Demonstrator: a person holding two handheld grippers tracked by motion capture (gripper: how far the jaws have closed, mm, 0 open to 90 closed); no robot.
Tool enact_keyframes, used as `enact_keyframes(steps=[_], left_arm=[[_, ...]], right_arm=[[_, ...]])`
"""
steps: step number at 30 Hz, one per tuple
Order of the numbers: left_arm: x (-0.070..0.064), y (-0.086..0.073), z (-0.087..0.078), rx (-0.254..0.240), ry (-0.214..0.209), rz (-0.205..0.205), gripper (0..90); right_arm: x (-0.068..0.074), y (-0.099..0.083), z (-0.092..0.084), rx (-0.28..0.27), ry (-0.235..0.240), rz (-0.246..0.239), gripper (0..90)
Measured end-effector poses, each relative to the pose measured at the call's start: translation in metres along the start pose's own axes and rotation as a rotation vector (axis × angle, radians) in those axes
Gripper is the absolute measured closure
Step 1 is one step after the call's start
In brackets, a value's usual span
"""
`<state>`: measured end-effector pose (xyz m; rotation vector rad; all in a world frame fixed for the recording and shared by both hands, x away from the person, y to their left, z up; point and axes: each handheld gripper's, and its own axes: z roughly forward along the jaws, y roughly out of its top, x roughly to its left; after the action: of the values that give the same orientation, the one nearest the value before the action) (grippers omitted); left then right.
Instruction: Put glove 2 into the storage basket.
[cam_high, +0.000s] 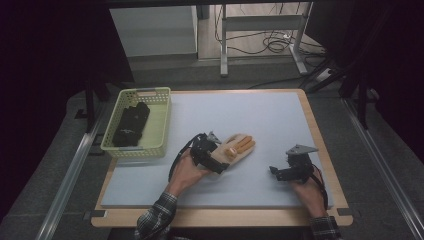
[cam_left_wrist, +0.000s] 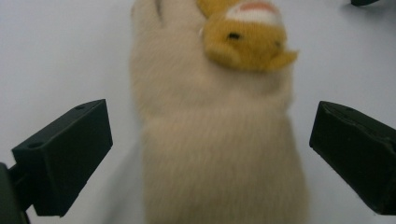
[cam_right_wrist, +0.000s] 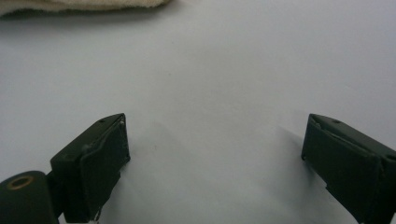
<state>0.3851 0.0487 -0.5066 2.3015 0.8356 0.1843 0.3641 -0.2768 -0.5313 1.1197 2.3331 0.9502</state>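
High view: black gloves already lie in the basket; the cream glove remains on the table.
Left gripper view: left gripper, jaws released, straddles its cuff, ungrasped.
Right gripper view: right gripper gapes empty.

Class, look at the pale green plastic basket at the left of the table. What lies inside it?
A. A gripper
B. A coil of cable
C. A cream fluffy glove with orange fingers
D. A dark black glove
D: in the high view a dark black glove lies inside the pale green plastic basket, while the cream fluffy glove lies out on the white mat.
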Motion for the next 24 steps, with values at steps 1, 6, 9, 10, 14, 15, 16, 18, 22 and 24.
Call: enact_keyframes(steps=[1, 6, 9, 10, 14, 15, 16, 18, 22, 24], left_arm=[[-0.001, 0.002, 0.003, 0.002, -0.002, 0.0, 0.0], [-0.004, 0.013, 0.021, 0.025, 0.025, 0.019, 0.0], [-0.004, 0.017, 0.03, 0.037, 0.051, 0.017, 0.0], [-0.004, 0.018, 0.032, 0.042, 0.059, 0.016, 0.0], [-0.004, 0.02, 0.042, 0.074, 0.089, 0.031, 0.0], [-0.005, 0.02, 0.044, 0.084, 0.094, 0.033, 0.0], [-0.006, 0.02, 0.046, 0.089, 0.094, 0.03, 0.0], [-0.005, 0.02, 0.045, 0.086, 0.071, 0.013, 4.1], [-0.007, 0.02, 0.04, 0.091, 0.069, 0.009, 18.1], [-0.008, 0.021, 0.038, 0.091, 0.076, -0.002, 25.4]], right_arm=[[0.0, 0.0, 0.0, 0.0, 0.0, 0.002, 7.1], [0.0, 0.0, 0.0, -0.001, 0.001, 0.003, 7.2], [0.0, 0.0, 0.0, -0.001, 0.001, 0.003, 7.2], [0.0, 0.0, 0.0, -0.001, 0.001, 0.003, 7.2], [0.0, 0.0, 0.0, -0.002, 0.0, 0.003, 7.2], [0.0, 0.0, 0.0, -0.002, 0.001, 0.003, 7.2], [0.0, 0.0, 0.0, -0.002, 0.001, 0.003, 7.2], [0.0, 0.0, 0.0, -0.002, 0.0, 0.002, 7.2], [0.0, 0.0, 0.0, -0.002, 0.0, 0.002, 7.2], [0.0, 0.0, 0.0, -0.002, 0.0, 0.001, 7.2]])
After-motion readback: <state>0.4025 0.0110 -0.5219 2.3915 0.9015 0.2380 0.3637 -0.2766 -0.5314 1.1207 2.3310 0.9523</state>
